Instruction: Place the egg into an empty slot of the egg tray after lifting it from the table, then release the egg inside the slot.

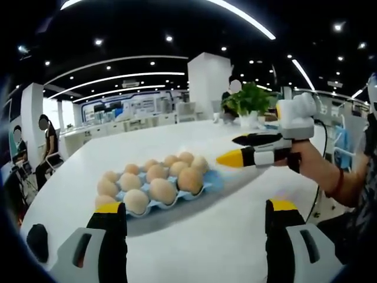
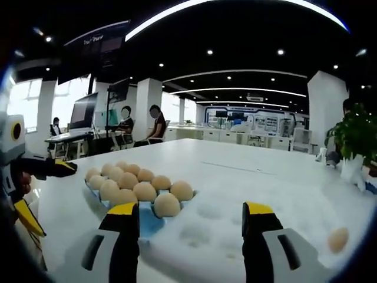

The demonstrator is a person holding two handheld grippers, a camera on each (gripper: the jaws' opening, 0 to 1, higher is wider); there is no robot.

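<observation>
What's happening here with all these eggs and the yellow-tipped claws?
A person is holding a claw in each hand over a white table. Both the left claw and the right claw are open and hold nothing. A blue egg tray sits on the table, many slots filled with eggs. One loose egg lies on the table, not yet picked up.

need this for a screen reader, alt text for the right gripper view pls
A blue egg tray, its left part full of brown eggs, sits on a white table beyond the open right gripper. One loose egg lies far right; the left gripper enters at left.
</observation>
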